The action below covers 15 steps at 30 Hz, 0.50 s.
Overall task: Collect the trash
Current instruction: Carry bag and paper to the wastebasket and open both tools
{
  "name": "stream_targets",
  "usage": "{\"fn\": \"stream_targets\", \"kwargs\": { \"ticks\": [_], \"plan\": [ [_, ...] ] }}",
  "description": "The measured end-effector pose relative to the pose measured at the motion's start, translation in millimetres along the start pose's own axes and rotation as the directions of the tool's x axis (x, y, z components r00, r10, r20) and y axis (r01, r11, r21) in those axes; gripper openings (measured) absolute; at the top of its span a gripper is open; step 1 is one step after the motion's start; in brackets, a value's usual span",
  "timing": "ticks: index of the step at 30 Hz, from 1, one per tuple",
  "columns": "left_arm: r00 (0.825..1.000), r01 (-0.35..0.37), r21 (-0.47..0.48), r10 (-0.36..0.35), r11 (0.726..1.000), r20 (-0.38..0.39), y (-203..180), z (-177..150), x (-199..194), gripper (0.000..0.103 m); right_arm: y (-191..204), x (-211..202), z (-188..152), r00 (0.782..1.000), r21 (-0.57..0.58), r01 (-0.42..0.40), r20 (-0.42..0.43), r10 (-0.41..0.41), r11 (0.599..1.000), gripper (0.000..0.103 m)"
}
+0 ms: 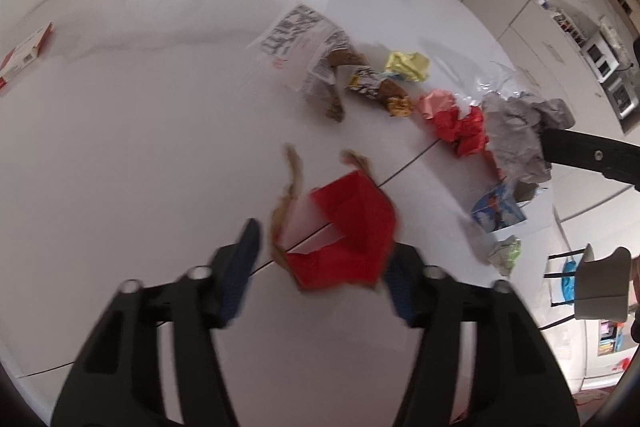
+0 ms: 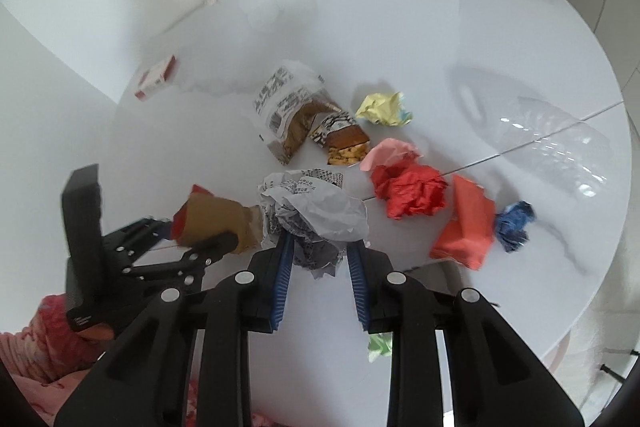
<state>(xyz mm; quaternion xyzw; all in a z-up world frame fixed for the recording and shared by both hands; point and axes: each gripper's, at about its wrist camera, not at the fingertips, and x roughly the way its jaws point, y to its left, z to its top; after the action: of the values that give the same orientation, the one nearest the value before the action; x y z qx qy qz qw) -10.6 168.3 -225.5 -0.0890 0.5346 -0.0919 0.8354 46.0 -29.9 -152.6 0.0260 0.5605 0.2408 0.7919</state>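
Note:
A brown paper bag with a red lining [image 1: 348,239] sits between the blue pads of my left gripper [image 1: 326,243]. The right pad touches the bag; a thin gap shows at the left pad, so the jaws stand open around it. The right wrist view shows that bag [image 2: 216,223] and my left gripper [image 2: 188,233] at the left. My right gripper [image 2: 320,251] is shut on a crumpled grey-white newspaper wad [image 2: 320,207], held above the white table [image 2: 400,27]. The same wad [image 1: 516,131] appears at the right of the left wrist view.
More litter lies on the table: printed snack wrappers [image 2: 296,115], a yellow wad [image 2: 382,109], pink paper [image 2: 386,151], a red wad [image 2: 412,195], orange-red paper [image 2: 466,223], a blue wad [image 2: 514,225]. A clear plastic bag [image 2: 540,143] lies right, a red-white box [image 2: 156,77] left.

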Motion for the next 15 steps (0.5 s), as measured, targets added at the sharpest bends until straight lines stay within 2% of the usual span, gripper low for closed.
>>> {"fn": "stream_targets", "kwargs": {
  "ticks": [2,7,11,15],
  "plan": [
    [1.000,-0.006,0.009,0.006,1.000,0.004,-4.3,1.6,-1.0,0.044,-8.5,-15.3,-6.4,1.000,0.021,-0.001,0.027,0.000,1.000,0.028],
    [1.000,-0.003,0.045,0.003,0.999,0.004,-22.8,7.7,-5.2,0.042,-44.7,-60.7,-30.4,0.995,0.113,0.006,0.103,-0.017,0.994,0.028],
    [0.999,0.017,0.087,-0.020,0.996,0.030,-49.9,14.5,-22.4,0.042,-88.8,-102.5,-64.8,0.984,0.218,0.062,0.147,-0.095,0.974,0.028],
    [0.994,0.068,0.169,-0.082,0.983,0.076,-97.7,24.7,-46.9,0.042,-144.4,-120.9,-112.8,0.973,0.342,0.146,0.119,-0.196,0.928,0.028]
  ]
}}
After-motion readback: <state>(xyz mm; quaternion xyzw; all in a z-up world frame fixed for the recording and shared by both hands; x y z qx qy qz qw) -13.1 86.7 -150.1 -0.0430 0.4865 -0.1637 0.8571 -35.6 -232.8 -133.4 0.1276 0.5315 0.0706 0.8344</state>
